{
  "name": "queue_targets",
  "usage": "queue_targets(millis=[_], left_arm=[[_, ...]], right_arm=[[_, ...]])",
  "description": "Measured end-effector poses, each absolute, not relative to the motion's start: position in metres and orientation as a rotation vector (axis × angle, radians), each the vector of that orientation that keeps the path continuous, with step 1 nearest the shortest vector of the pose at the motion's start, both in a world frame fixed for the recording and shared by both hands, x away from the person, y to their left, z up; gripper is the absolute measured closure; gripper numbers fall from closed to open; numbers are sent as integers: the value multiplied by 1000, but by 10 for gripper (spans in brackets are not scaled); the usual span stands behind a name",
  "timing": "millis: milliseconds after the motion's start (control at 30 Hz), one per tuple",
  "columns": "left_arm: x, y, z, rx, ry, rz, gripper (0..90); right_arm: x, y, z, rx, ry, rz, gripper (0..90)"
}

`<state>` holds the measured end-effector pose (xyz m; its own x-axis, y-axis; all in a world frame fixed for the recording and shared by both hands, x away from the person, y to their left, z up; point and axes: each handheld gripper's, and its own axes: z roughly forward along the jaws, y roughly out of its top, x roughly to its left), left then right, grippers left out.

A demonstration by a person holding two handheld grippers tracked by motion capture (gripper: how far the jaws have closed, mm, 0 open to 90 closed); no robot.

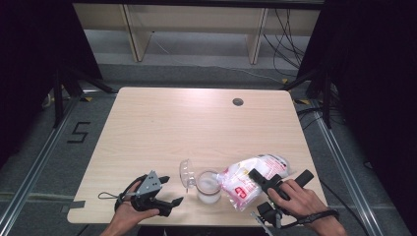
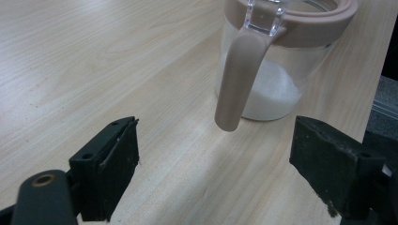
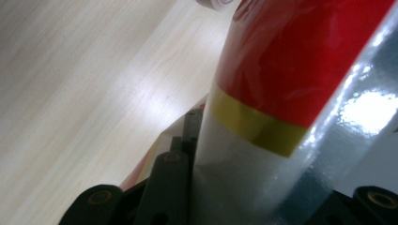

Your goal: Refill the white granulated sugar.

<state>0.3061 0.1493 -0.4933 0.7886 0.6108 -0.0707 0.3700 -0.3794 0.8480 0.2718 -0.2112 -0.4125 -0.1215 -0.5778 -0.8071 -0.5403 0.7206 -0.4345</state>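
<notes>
The left gripper (image 1: 164,191) rests low on the tabletop (image 1: 162,128), held by the left hand (image 1: 129,210) at the near edge. Its jaws stand wide apart with nothing between them; in the left gripper view the bare wood lies in the gap. Just beyond those jaws stands the jar (image 2: 277,61), clear, with a beige rim band and a beige clasp (image 2: 239,79) hanging down its near side. White powder (image 2: 274,96) lies in its bottom. The jar is apart from both jaws, a little ahead of them and toward the right-hand one. In the high view the jar (image 1: 208,186) sits between the two grippers, with its clear lid (image 1: 186,172) tipped open just beside it on the left gripper's side.

The right gripper (image 1: 256,178) is held by the right hand (image 1: 294,196) at the near right edge. Its jaws are closed on the bag (image 1: 251,179), which lies tilted with its lower end touching or just over the jar's mouth; which of the two cannot be told. In the right gripper view the bag (image 3: 291,93) rises from between the jaws, glossy, with a red band above a yellow stripe and white below.

Farther off, beyond both grippers, a small round hole (image 1: 238,102) sits near the far edge of the tabletop.
</notes>
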Motion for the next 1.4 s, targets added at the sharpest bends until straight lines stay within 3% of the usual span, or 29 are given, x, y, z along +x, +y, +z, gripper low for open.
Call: queue_targets(millis=[367,1233,1400], left_arm=[[306,149,-493,2000,733,302,155],[306,148,-494,1990,727,300,155],[307,149,-492,2015,700,314,155]], right_arm=[[275,-212,-400,-860,1763,11,762],[297,-225,-431,-345,1999,418,760],[303,-224,-433,-375,1994,416,761]])
